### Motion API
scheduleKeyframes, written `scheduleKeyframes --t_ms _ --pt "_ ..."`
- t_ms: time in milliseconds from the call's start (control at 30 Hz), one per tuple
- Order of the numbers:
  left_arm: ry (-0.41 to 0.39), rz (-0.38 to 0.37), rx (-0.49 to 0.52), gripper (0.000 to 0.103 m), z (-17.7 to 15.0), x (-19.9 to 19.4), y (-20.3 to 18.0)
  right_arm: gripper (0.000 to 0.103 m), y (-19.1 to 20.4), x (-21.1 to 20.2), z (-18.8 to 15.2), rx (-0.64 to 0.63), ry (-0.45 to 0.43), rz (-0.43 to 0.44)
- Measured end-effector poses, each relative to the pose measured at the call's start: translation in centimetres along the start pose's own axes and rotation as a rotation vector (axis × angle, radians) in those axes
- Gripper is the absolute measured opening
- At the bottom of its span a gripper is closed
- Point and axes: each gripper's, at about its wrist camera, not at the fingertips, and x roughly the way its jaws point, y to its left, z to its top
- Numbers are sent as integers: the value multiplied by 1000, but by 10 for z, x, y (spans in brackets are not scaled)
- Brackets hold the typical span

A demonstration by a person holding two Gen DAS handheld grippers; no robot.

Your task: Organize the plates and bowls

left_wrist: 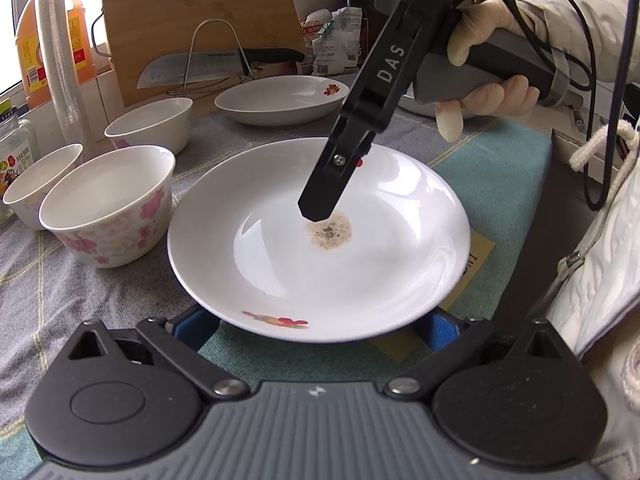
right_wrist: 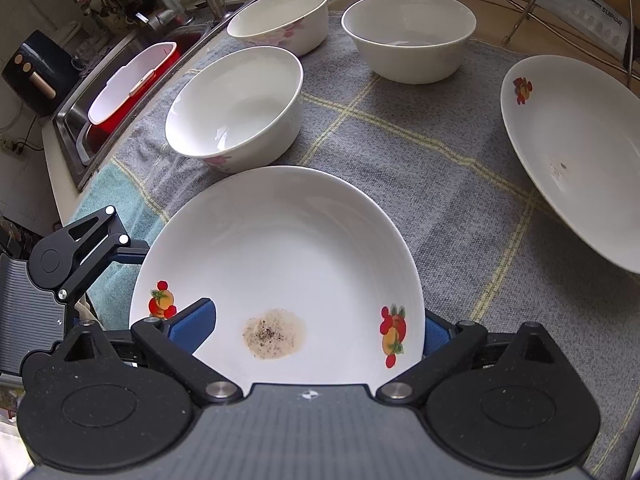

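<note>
plate (right_wrist: 280, 248) lying at cloth's (right_wrist: 400, 152) near edge: glazed, slippery, fragile; gripping rim advised. left gripper (left_wrist: 316, 330) standing wide, right gripper (right_wrist: 316, 330) straddling rim, empty.

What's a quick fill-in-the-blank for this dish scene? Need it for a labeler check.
1. The grey cloth carries ___ bowls.
2. The brown speckled stain lies in the near ___.
3. The knife rests on a wire rack in front of a wooden ___.
4. In the right wrist view, the far plate sits to the ___ of the bowls.

Missing words: three; plate; cutting board; right
</note>
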Motion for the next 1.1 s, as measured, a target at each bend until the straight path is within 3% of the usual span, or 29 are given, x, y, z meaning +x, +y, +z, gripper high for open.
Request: scheduleKeyframes --t_ms 667,1100 --pt "8 -24 13 101 8 0 1 103 -3 -19 -7 23 -53 -10" --pt "11 -45 44 101 43 13 -12 103 -27 -53 -24 46 -117 -18"
